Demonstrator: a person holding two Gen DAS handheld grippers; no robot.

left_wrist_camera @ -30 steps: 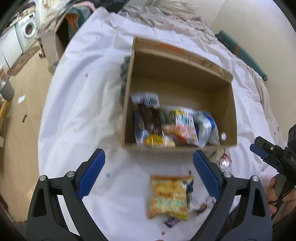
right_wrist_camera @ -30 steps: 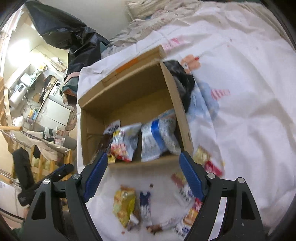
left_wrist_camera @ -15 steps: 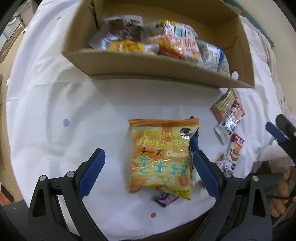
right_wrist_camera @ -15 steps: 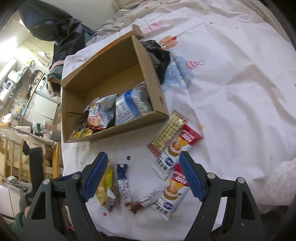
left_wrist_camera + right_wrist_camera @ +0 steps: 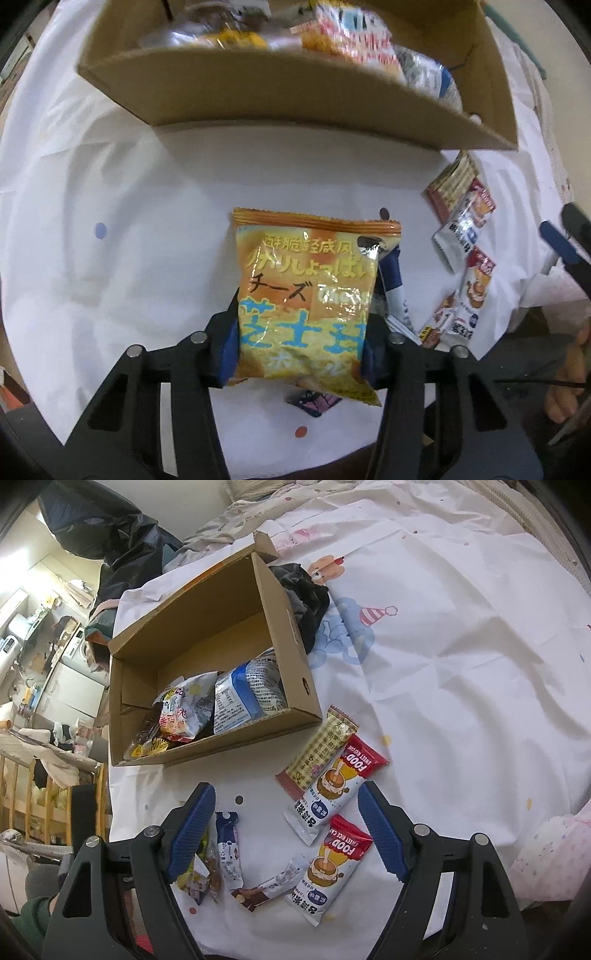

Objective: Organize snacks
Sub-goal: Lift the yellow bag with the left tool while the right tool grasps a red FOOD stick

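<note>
An orange cheese snack bag (image 5: 314, 295) lies on the white sheet in front of the cardboard box (image 5: 295, 96). My left gripper (image 5: 299, 343) is shut on the lower half of this bag, blue pads pressing both sides. The box (image 5: 295, 638) holds several snack packets (image 5: 229, 698). My right gripper (image 5: 284, 834) is open and empty above loose snacks: two red-and-white rice cake bars (image 5: 332, 786), a checked wafer bar (image 5: 317, 753), a blue packet (image 5: 229, 853) and a brown bar (image 5: 269, 886).
A dark cloth (image 5: 306, 598) lies behind the box's right wall. The sheet's front edge runs just below the snacks. A wooden crib rail (image 5: 22, 805) and room furniture stand to the left. The rice cake bars also show in the left wrist view (image 5: 465, 229).
My left gripper dropped toward the sheet, came up around the orange bag and shut on it. My right gripper moved down and right, over the loose bars, still open.
</note>
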